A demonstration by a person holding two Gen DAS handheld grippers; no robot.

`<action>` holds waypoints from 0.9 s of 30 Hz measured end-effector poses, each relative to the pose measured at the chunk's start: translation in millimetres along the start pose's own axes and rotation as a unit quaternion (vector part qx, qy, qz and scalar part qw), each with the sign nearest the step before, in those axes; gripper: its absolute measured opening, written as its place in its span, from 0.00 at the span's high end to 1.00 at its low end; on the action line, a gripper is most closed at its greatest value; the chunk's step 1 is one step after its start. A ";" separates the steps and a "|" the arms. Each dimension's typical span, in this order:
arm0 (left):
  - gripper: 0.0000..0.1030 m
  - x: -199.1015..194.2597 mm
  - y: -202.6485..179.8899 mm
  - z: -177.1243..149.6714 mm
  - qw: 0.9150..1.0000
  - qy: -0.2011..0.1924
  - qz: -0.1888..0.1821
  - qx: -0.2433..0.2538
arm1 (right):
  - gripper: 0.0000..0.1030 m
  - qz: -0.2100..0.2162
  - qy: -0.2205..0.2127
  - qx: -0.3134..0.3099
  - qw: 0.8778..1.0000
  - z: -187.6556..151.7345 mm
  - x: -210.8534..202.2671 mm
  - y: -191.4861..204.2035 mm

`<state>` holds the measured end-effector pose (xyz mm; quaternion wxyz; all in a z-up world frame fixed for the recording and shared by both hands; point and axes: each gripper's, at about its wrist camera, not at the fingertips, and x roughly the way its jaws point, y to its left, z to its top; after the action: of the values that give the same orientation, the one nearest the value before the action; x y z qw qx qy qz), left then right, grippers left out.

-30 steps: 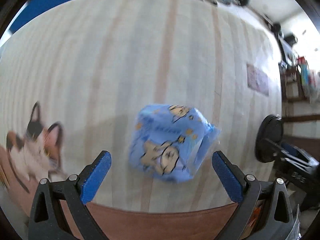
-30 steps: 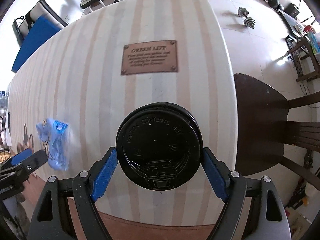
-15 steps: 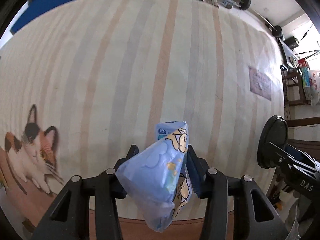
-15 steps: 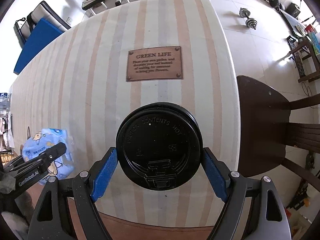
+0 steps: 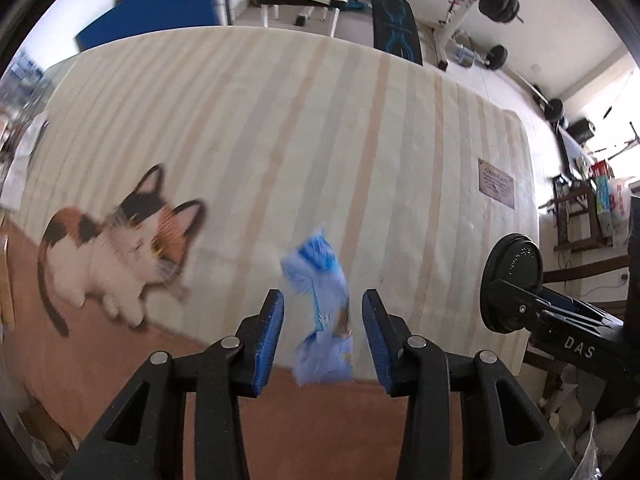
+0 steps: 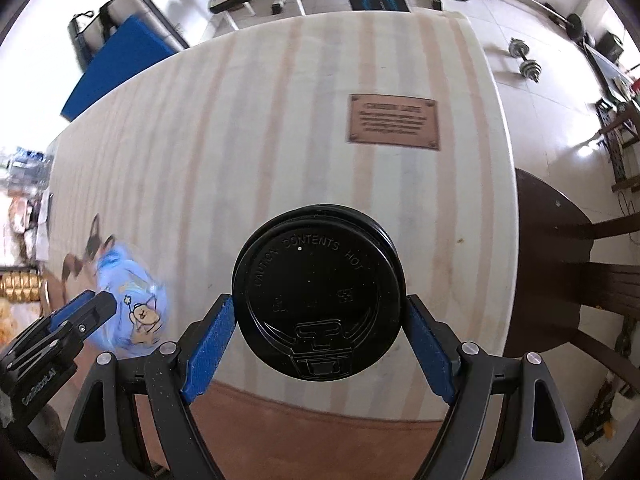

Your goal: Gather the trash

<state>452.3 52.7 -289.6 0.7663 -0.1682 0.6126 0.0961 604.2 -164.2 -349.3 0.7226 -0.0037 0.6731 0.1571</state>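
Observation:
A blue cartoon-print tissue packet [image 5: 320, 272] hangs crumpled and edge-on between the blue pads of my left gripper [image 5: 323, 296], lifted off the striped tablecloth [image 5: 320, 120]. The jaws are still closing on it. The right wrist view shows the same packet [image 6: 136, 312] blurred at the tip of the left gripper [image 6: 96, 304]. My right gripper [image 6: 320, 320] is shut on a cup with a black lid [image 6: 320, 292], its pads pressing both sides, held above the table's near edge. From the left wrist, that lid [image 5: 514, 280] appears at the far right.
A cat print [image 5: 132, 240] lies on the cloth to the left, a brown plaque [image 6: 394, 122] to the right. A dark wooden chair [image 6: 560, 260] stands off the table's right side. A weight bench [image 5: 396, 28], dumbbells [image 6: 526, 64] and a blue mat [image 6: 120, 64] sit beyond the far edge.
The left gripper went from wide open around the packet to closed on it, then rose with it. The right gripper and cup also rose, and the table looks farther away.

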 end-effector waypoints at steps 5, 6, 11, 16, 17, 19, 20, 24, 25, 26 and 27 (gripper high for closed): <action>0.64 -27.1 31.6 -34.6 0.999 -0.023 0.001 -0.034 | 0.17 0.005 -0.004 -0.034 0.999 -28.6 -14.2 31.4; 0.64 -33.4 40.1 -43.9 0.999 -0.027 -0.001 -0.042 | 0.17 0.006 -0.005 -0.042 0.999 -36.8 -17.2 38.5; 0.64 -55.0 86.9 -94.3 0.994 -0.037 -0.012 -0.100 | 0.18 0.010 -0.012 -0.076 0.997 -90.4 -29.6 77.4; 0.63 -41.8 116.4 -122.3 0.988 -0.002 -0.035 -0.148 | 0.18 -0.001 -0.010 -0.059 0.998 -116.1 -20.1 74.7; 0.63 -36.3 120.4 -124.4 0.986 0.007 -0.050 -0.159 | 0.18 -0.008 -0.006 -0.054 0.998 -114.8 -13.6 69.6; 0.63 -26.7 124.3 -122.9 0.981 0.015 -0.076 -0.178 | 0.18 -0.020 -0.001 -0.046 0.999 -108.9 -4.5 58.0; 0.63 -21.7 123.2 -118.5 0.980 0.017 -0.083 -0.182 | 0.18 -0.022 0.002 -0.040 0.999 -105.0 -2.0 52.8; 0.60 -2.8 106.4 -87.2 0.981 0.024 -0.094 -0.166 | 0.17 -0.029 0.011 -0.023 0.999 -79.1 8.7 28.9; 0.58 4.4 100.0 -75.6 0.983 0.029 -0.090 -0.156 | 0.17 -0.031 0.012 -0.022 0.999 -73.4 11.0 25.1; 0.53 10.7 96.4 -67.7 0.984 0.034 -0.088 -0.148 | 0.18 -0.032 0.013 -0.020 0.999 -67.6 13.2 21.3; 0.52 20.6 91.8 -56.4 0.986 0.041 -0.085 -0.139 | 0.18 -0.031 0.016 -0.017 0.999 -61.6 16.0 16.6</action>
<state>373.5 115.3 -333.4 0.7150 -0.3285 0.6077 0.1076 541.3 -158.2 -367.3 0.7162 -0.0392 0.6814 0.1460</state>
